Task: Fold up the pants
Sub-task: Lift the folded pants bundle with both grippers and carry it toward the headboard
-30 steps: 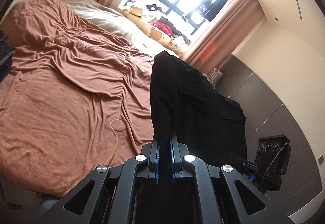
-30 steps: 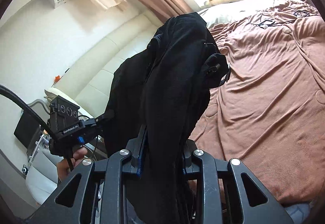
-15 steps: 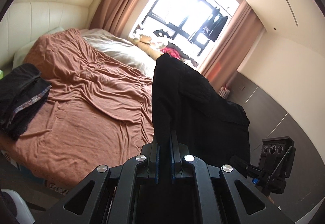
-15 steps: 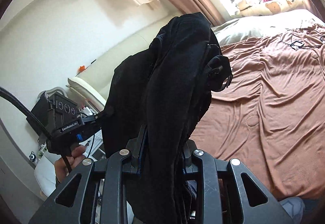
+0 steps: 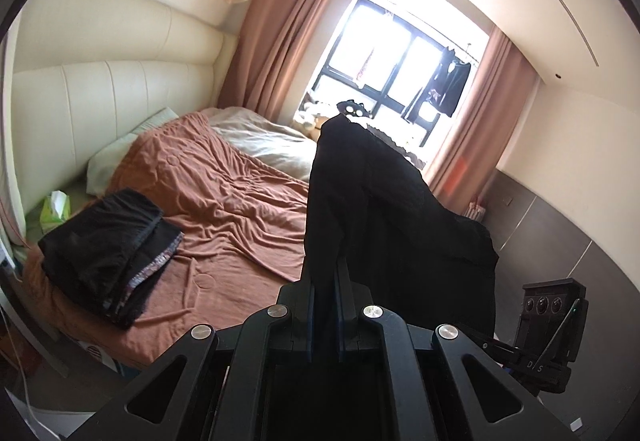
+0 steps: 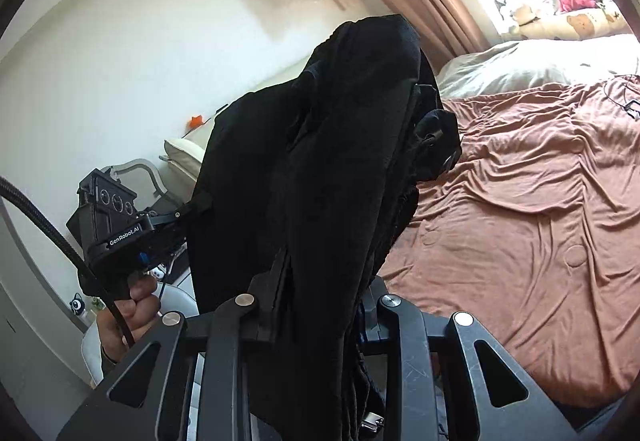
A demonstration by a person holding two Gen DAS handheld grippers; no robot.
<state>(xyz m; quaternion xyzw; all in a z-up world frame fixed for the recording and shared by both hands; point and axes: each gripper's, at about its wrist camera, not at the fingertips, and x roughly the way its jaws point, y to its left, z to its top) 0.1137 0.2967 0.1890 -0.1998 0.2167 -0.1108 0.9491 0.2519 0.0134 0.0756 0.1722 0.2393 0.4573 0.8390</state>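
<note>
Black pants [image 5: 372,201] hang in the air between both grippers, off the near side of a bed. My left gripper [image 5: 325,273] is shut on a thin edge of the cloth, which rises above its fingers and drapes to the right. My right gripper [image 6: 324,273] is shut on a thick bunch of the same pants [image 6: 340,145], which hides most of its fingers. The other gripper's body shows in each view: the right one [image 5: 552,325] at lower right, the left one [image 6: 116,225] at left with a hand under it.
A bed with a rumpled rust-brown blanket [image 5: 240,201] lies ahead. A stack of folded dark clothes [image 5: 108,241] sits on its near left corner, next to a tissue box [image 5: 56,207]. Cream headboard [image 5: 100,101], pillows [image 6: 532,65], curtains and a bright window [image 5: 400,57] lie beyond.
Both grippers have risen and drawn back from the bed with the pants still gripped. The folded stack and the headboard have come into the left wrist view.
</note>
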